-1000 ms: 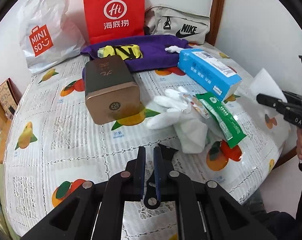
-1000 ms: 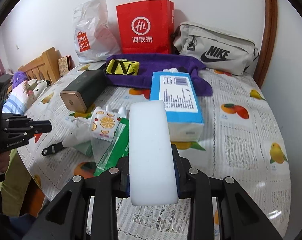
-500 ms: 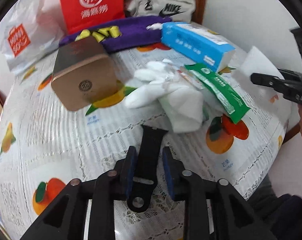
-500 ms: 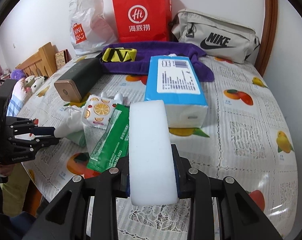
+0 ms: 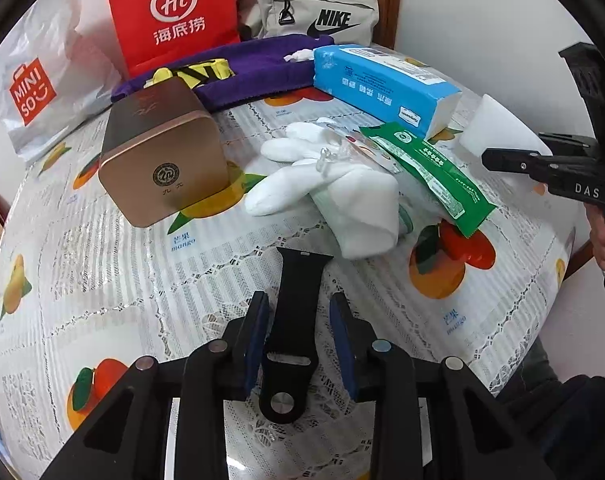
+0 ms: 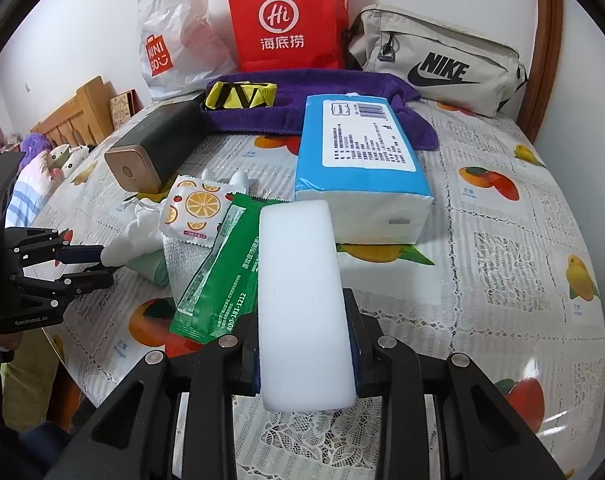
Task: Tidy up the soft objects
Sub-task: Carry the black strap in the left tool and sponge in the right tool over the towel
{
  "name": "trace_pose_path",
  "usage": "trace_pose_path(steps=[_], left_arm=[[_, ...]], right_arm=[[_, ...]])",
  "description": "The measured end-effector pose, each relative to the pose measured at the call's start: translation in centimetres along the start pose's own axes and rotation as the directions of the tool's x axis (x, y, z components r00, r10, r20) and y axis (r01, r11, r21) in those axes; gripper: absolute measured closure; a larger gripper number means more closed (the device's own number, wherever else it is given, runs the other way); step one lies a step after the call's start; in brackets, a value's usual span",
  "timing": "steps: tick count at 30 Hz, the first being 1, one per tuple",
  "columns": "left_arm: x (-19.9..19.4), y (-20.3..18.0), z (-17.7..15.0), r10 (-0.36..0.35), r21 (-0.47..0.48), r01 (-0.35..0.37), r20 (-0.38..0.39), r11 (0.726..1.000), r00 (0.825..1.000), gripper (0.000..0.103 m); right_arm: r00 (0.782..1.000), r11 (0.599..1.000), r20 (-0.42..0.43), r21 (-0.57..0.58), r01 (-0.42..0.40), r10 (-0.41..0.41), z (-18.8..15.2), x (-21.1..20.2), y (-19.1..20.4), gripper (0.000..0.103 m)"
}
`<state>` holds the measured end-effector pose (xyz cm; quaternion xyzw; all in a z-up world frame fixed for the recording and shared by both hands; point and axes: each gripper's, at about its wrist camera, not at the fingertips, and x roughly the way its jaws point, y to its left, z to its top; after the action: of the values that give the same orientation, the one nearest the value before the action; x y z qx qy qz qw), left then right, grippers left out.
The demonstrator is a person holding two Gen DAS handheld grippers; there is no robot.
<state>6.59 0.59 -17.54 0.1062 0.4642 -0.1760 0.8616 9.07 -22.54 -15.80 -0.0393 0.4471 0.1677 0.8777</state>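
Note:
My left gripper is open, its jaws apart on either side of a black watch strap that lies on the tablecloth. White gloves lie just beyond it. My right gripper is shut on a white sponge block held above the table; the block also shows in the left wrist view. A purple towel with a yellow-black cloth on it lies at the back. The left gripper shows at the left of the right wrist view.
A blue tissue pack, a green sachet, an orange-print packet and a gold-ended box crowd the table's middle. A red bag, a Miniso bag and a Nike pouch stand at the back.
My left gripper has opened and let the black strap lie flat between its jaws. My right gripper has moved slightly forward with the sponge block.

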Motion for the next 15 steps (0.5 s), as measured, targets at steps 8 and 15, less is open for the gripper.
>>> trace_pose_path(steps=[8,15], left_arm=[[-0.3,0.4,0.3,0.001,-0.051,-0.001,-0.003,0.999,1.0,0.083],[-2.3,1.0,1.4,0.02,-0.077,-0.017,0.031,0.997,0.999,0.083]], right_arm=[[1.0,1.0,0.005,-0.001,-0.001,0.001,0.1,-0.3,0.2,0.072],[0.999,1.0,0.051,-0.01,-0.008,0.009,1.2,-2.2,0.3,0.072]])
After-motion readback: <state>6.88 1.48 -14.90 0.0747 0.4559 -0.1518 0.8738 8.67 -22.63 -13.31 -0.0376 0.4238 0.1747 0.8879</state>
